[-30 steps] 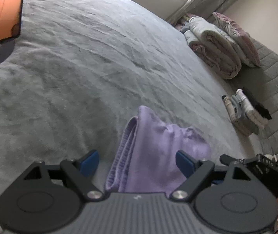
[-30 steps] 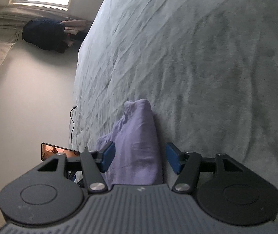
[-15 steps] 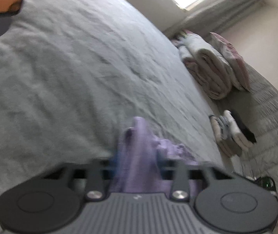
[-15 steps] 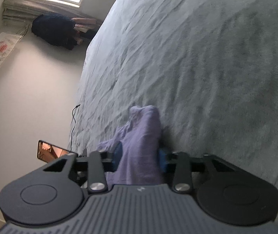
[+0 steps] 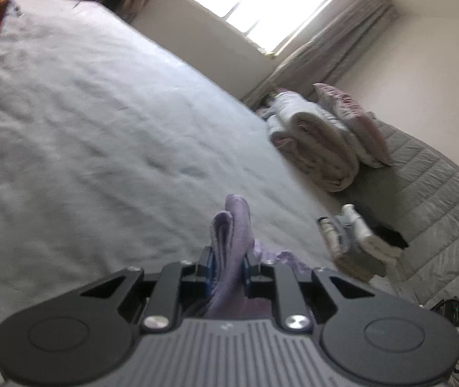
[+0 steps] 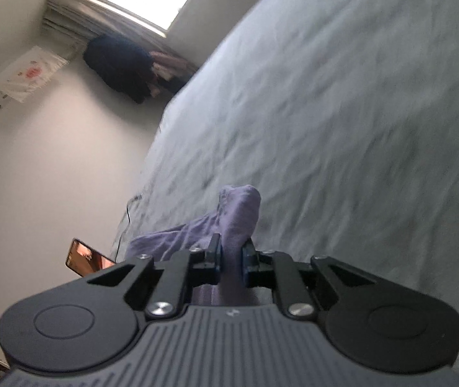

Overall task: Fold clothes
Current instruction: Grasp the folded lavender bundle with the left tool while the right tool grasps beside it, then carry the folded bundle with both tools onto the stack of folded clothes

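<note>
A lilac garment is pinched at a bunched corner by my left gripper, which is shut on it. In the right wrist view another bunched part of the same lilac garment pokes up between the fingers of my right gripper, also shut on the cloth. Both held parts stand above the grey bedspread, and more lilac cloth trails left behind the right gripper. Both views are motion-blurred.
Folded quilts and pillows lie at the bed's right side, with a small stack of folded clothes nearer. A phone stands at the left bed edge by a white wall, and dark clothes hang under the window.
Both grippers have gone from open around the lilac garment to shut on it. Both have since lifted and tilted up, so the window and walls have come into view.
</note>
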`<state>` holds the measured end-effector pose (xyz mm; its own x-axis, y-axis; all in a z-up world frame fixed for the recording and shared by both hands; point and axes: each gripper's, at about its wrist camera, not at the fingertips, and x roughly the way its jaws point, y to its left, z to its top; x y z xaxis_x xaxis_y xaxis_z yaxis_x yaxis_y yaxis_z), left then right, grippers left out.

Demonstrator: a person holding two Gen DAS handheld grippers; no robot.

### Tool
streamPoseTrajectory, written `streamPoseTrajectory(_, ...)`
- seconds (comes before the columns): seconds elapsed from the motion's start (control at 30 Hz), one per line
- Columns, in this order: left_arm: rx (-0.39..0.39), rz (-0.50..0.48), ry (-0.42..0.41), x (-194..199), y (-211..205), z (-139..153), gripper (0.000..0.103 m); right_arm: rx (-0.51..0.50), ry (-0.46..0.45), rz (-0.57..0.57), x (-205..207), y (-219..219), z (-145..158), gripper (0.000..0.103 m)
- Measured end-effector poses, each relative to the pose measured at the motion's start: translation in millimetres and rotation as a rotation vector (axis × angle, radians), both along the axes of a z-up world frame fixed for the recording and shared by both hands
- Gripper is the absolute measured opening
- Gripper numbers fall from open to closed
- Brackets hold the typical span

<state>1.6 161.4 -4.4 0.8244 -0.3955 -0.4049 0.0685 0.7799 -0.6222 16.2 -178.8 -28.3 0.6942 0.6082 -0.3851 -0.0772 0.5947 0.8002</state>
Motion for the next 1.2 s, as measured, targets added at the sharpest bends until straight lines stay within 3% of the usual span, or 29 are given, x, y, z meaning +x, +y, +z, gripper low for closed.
streamPoseTrajectory(0.27,0.048,-0.093,-0.085,17,-84,33,0.016,-0.024,-0.115,-0.177,-21,-72,29,0.014)
streamPoseTrajectory(0.47,0.016,-0.173,-0.141,40,-150,57,0.015,-0.090,-0.196,-0.314,-35,-119,58,0.014)
streamPoseTrajectory(0.6,0.022,-0.235,-0.183,61,-194,80,0.015,-0.067,-0.220,-0.368,-34,-163,77,0.014)
streamPoseTrajectory(0.8,-0.021,-0.252,-0.235,99,-241,111,0.015,-0.144,-0.292,-0.426,-12,-217,116,0.014)
streamPoseTrajectory(1.2,-0.045,-0.300,-0.344,194,-343,167,0.015,-0.292,-0.402,-0.481,75,-309,191,0.014)
